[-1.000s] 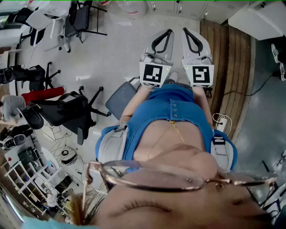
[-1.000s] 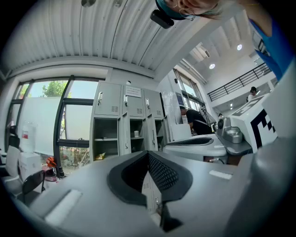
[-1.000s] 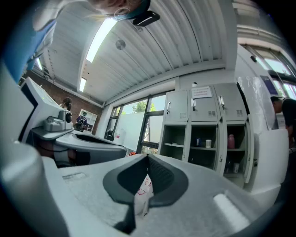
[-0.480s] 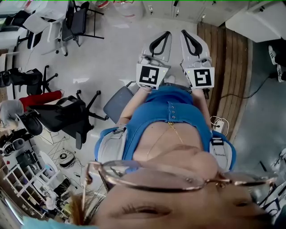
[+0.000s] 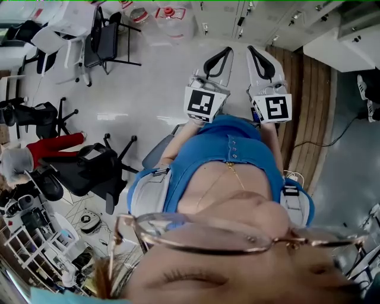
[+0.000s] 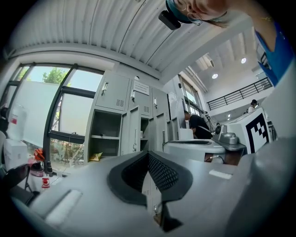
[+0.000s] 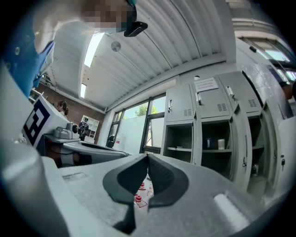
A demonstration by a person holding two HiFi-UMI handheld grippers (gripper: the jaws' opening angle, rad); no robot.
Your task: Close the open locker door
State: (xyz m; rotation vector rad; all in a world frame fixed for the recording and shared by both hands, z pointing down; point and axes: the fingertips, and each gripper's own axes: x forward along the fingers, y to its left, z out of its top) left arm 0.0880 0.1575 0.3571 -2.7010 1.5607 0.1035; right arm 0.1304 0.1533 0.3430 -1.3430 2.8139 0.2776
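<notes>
Grey lockers [image 6: 134,120] stand ahead of me. In the left gripper view one lower compartment [image 6: 105,139] is open, with shelves showing. In the right gripper view two open compartments [image 7: 217,146] show, and a narrow grey door [image 7: 240,148] hangs open beside them. In the head view the lockers [image 5: 255,15] run along the top edge. My left gripper [image 5: 223,52] and right gripper [image 5: 253,50] are held side by side in front of the person's body, pointing at the lockers and short of them. The left gripper [image 6: 148,153] and the right gripper [image 7: 148,157] are both shut on nothing.
Black office chairs [image 5: 89,163] and a white chair [image 5: 59,32] stand at the left of the floor. Water bottles [image 5: 169,13] sit by the lockers. A wooden platform [image 5: 309,95] with a cable lies at the right. Another person [image 6: 200,124] bends near the far lockers.
Both grippers have moved a little forward toward the lockers, and the head view has tipped so more of the locker row shows. The jaws stay shut.
</notes>
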